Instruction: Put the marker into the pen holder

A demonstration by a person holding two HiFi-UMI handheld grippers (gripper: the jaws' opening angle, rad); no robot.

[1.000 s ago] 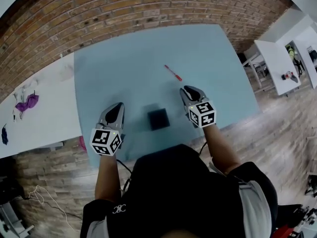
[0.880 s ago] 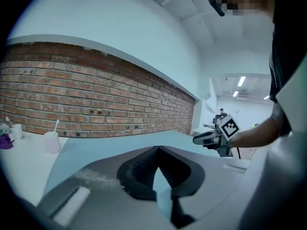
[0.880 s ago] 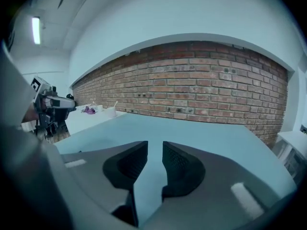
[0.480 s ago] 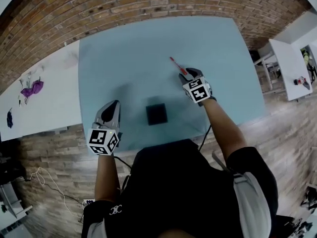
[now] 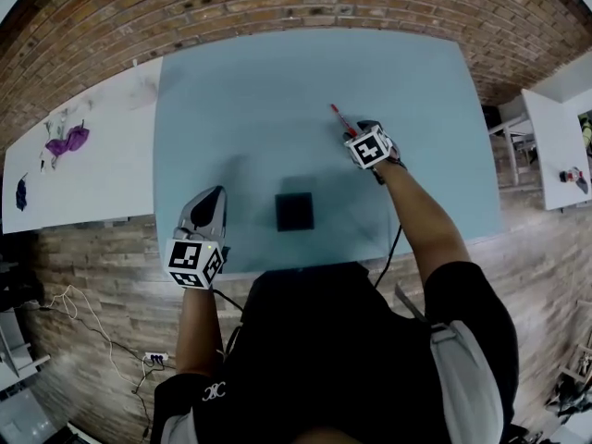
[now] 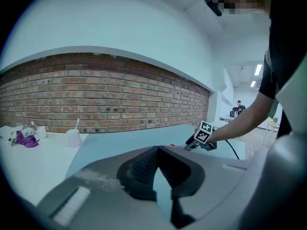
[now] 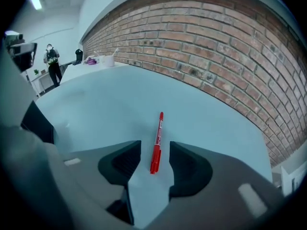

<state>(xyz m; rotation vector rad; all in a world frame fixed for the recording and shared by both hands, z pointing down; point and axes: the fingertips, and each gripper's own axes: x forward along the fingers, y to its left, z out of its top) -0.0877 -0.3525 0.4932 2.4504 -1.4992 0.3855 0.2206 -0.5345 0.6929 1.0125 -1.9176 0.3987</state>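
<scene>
A red marker (image 5: 339,118) lies flat on the light blue table (image 5: 240,100), just beyond my right gripper (image 5: 356,135). In the right gripper view the marker (image 7: 156,143) points away from me, its near end between the two jaws of my right gripper (image 7: 155,159). Those jaws have just been opening and stand wide, neither pad touching the marker. The black square pen holder (image 5: 294,211) stands near the table's front edge, between my two hands. My left gripper (image 5: 207,213) hovers left of it, jaws shut on nothing (image 6: 157,152).
A brick wall (image 5: 277,7) runs behind the table. A white table (image 5: 83,174) at the left carries a purple object (image 5: 69,140) and a white cup (image 6: 73,138). More white tables (image 5: 555,146) stand at the right. A person (image 7: 50,56) stands far off.
My right gripper has moved away from my body and down to the marker, whose near end now sits between wider jaws. The left gripper has hardly shifted.
</scene>
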